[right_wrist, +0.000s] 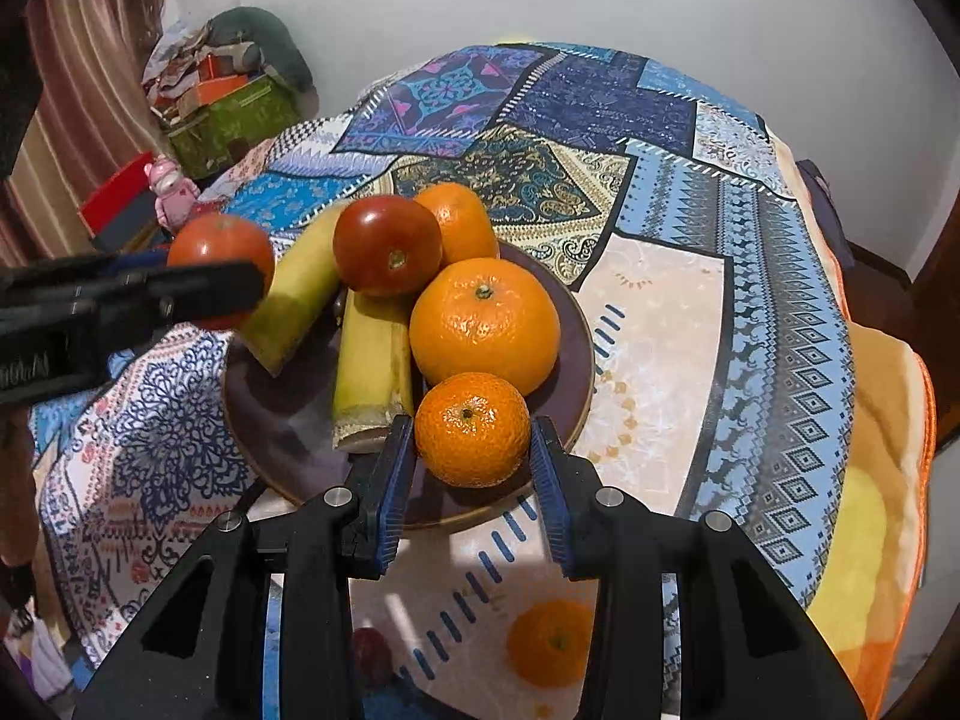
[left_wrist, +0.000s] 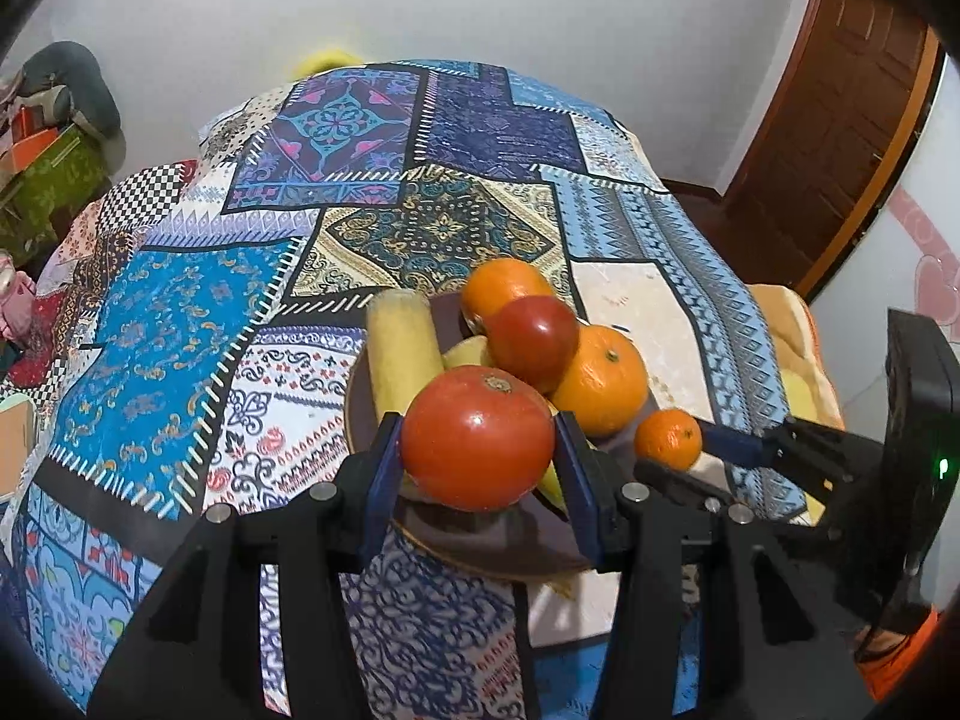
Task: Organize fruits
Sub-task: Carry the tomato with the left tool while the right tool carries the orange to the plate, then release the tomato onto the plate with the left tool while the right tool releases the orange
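A brown plate (right_wrist: pixel 573 324) on the patchwork tablecloth carries two banana pieces (right_wrist: pixel 372 366), a red tomato (right_wrist: pixel 387 245) and two oranges (right_wrist: pixel 485 318). My left gripper (left_wrist: pixel 478 427) is shut on a second red tomato (left_wrist: pixel 477 438), held above the plate's near rim; the right wrist view shows that tomato (right_wrist: pixel 221 249) by the plate's left side. My right gripper (right_wrist: pixel 472 423) is shut on a small mandarin (right_wrist: pixel 472 429) over the plate's near edge, next to the big orange. That mandarin (left_wrist: pixel 668 446) also shows in the left wrist view.
Another orange (right_wrist: pixel 552 642) and a dark red fruit (right_wrist: pixel 372 654) lie on the cloth below my right gripper. Boxes and clutter (right_wrist: pixel 228 114) stand by the wall at the left. A wooden door (left_wrist: pixel 834 120) is at the right. The cloth drops off at the table's right edge (right_wrist: pixel 864 396).
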`<state>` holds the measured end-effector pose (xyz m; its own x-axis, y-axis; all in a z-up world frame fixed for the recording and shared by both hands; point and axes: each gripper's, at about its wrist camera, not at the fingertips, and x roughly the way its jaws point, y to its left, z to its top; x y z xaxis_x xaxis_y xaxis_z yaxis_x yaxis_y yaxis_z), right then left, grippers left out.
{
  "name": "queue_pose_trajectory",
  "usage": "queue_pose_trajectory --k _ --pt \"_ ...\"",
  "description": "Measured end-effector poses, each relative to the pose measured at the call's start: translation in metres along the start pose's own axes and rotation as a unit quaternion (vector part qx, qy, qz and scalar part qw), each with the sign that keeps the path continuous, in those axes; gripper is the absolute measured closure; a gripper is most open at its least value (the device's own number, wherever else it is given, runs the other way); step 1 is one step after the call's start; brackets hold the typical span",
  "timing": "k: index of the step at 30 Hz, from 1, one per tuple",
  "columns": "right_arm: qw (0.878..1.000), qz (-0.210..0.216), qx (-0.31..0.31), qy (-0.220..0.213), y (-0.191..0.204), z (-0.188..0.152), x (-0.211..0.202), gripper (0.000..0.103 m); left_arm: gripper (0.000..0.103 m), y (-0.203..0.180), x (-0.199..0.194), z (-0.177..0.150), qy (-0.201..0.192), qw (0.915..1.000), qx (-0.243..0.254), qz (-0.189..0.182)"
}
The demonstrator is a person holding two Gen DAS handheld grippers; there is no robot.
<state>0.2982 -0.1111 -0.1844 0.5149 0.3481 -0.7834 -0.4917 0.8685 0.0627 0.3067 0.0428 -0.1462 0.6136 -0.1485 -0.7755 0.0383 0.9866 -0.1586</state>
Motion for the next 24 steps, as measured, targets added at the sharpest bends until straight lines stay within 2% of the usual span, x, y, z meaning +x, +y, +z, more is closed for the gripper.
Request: queue_pose_trajectory --k 9,18,20,22,24 --pt "1.0 0.002 0.004 0.012 -0.003 0.0 0.012 0.067 0.054 0.006 0.021 0.007 0.007 1.0 -0.006 0.002" --pt "1.0 0.01 0.019 0.013 -0.005 -0.002 0.013 0.065 0.054 0.001 0.026 0.009 0.003 0.9999 0.007 0.013" --pt "1.0 0.01 0.021 0.013 -0.006 -0.002 0.011 0.063 0.053 0.0 0.026 0.009 0.003 0.9999 0.007 0.015" --pt "1.0 0.013 0.024 0.009 -0.007 -0.003 0.009 0.055 0.051 0.0 0.025 0.009 0.003 0.9998 0.007 0.019" --pt "1.0 0.015 0.026 0.005 -0.008 -0.004 0.005 0.053 0.048 0.0 0.023 0.008 0.002 0.9997 0.006 0.023"
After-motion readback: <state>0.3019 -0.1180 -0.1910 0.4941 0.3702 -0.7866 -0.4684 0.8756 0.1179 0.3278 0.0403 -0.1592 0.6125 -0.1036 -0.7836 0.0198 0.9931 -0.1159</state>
